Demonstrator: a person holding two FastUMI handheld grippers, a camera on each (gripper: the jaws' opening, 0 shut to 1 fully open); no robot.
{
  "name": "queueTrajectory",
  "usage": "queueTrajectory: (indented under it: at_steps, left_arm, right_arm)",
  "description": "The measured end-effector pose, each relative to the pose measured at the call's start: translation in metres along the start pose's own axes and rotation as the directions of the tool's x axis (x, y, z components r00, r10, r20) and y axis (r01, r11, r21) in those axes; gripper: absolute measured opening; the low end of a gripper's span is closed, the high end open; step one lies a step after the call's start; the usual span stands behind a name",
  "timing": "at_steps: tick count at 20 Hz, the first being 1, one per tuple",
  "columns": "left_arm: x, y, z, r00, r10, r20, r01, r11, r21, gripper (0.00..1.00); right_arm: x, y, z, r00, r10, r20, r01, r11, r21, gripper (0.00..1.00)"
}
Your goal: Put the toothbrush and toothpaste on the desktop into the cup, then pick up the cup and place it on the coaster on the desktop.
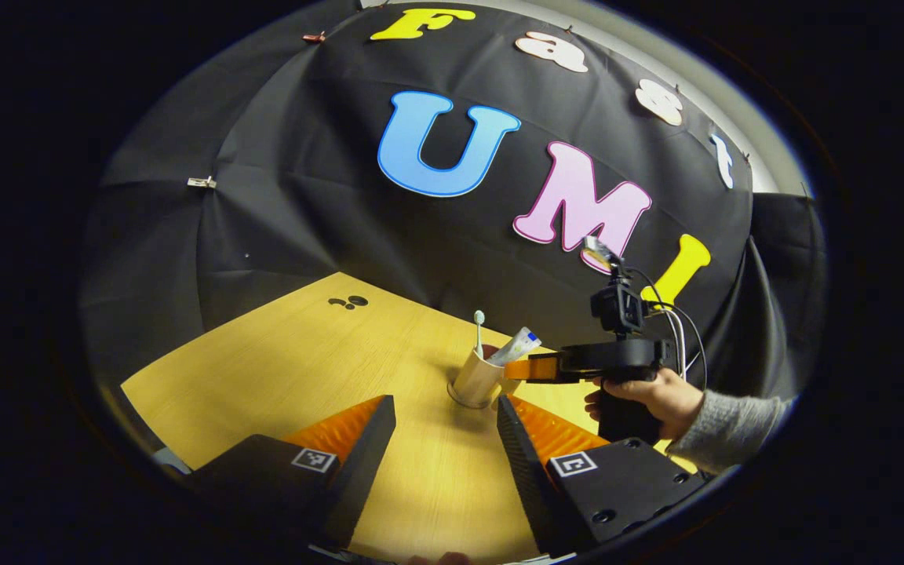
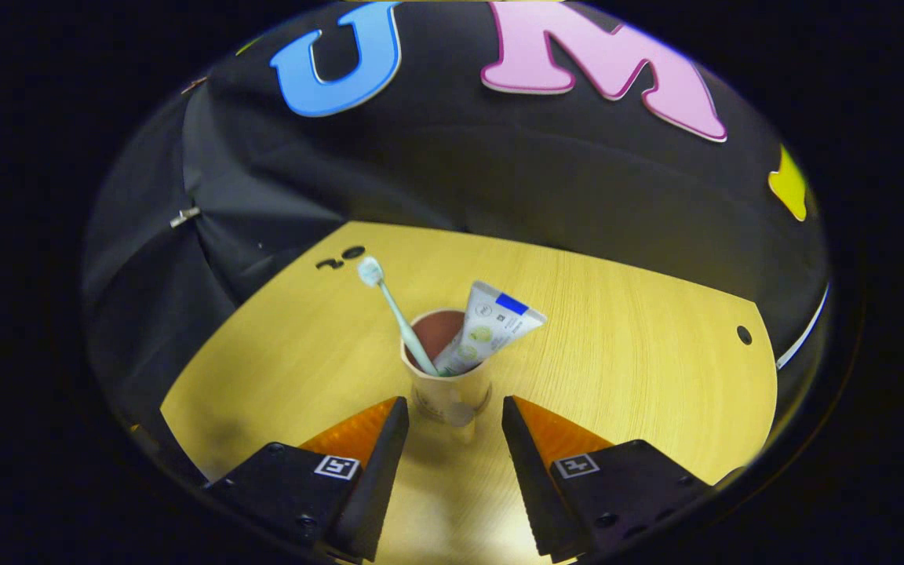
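You are working in a recording booth rather than a lived-in room. A black cloth wall (image 1: 326, 204), pinned up with small clips (image 1: 202, 182), closes off the back and sides of a bare wooden desktop (image 2: 640, 345) with drilled holes (image 2: 744, 335). Your hand (image 1: 648, 396) holds a camera-topped right gripper (image 1: 526, 369) bearing printed square markers, trailing cables (image 1: 683, 329) behind it.

Left tongs (image 1: 446, 416) spread wide; right tongs (image 2: 448, 420) spread wide, hand-held (image 1: 644, 396).
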State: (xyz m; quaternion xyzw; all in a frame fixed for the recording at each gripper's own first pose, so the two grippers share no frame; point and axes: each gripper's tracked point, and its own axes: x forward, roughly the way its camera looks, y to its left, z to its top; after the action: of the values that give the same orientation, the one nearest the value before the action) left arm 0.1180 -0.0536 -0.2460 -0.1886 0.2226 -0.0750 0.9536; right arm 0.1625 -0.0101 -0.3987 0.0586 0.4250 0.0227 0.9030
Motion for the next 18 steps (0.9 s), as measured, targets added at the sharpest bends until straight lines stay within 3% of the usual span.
queueTrajectory:
  at_steps: [3, 6, 10, 14, 18]
  left_arm:
    - [-0.027, -0.015, 0.032, 1.000, -0.025, 0.014, 0.025, 1.000, -0.012, 0.85]
    - [-0.053, -0.029, 0.066, 0.996, -0.047, 0.073, 0.045, 0.999, 0.031, 0.86]
    - [-0.085, -0.058, 0.104, 0.984, -0.059, 0.171, 0.033, 0.988, 0.149, 0.90]
    - [-0.102, -0.129, 0.117, 0.964, -0.164, 0.208, 0.111, 0.964, 0.243, 0.92]
    - [-0.113, -0.205, 0.122, 0.938, -0.240, 0.249, 0.147, 0.929, 0.339, 0.92]
  right_arm:
    - [-0.063, 0.012, 0.038, 0.984, -0.016, 0.177, 0.018, 1.000, -0.011, 1.00]
    - [-0.137, 0.020, 0.072, 0.951, -0.034, 0.307, 0.017, 0.998, 0.056, 0.98]
    - [-0.232, 0.010, 0.102, 0.906, -0.048, 0.420, 0.035, 0.999, 0.038, 0.98]
    - [-0.323, -0.009, 0.126, 0.844, -0.056, 0.534, 0.048, 0.998, 0.030, 0.98]
    - [-0.399, -0.048, 0.125, 0.807, -0.056, 0.588, 0.016, 0.997, 0.073, 0.98]
